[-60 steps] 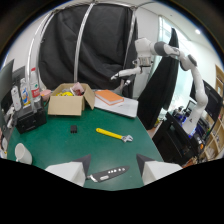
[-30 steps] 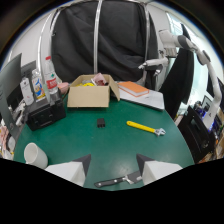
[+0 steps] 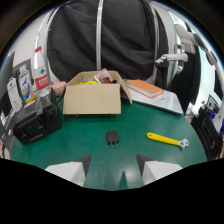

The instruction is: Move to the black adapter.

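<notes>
Green covers the desk, and the black adapter lies flat on it, just ahead of the claw and roughly in line with the gap between its two pale fingers. The claw stands wide, with nothing between the fingers, and the adapter is apart from both tips. Beyond the adapter sits an open cardboard box with yellow and pink things inside that are hard to make out. To the right of the adapter, well apart from it, a yellow wrench lies on the green surface. Behind the wrench an orange book rests on a pale flat board. To the left of the adapter a black case stands near the desk's edge, and behind it a clear bottle with a red label stands upright. A black curtain hangs behind the box, and a white robot arm shows at the far right
</notes>
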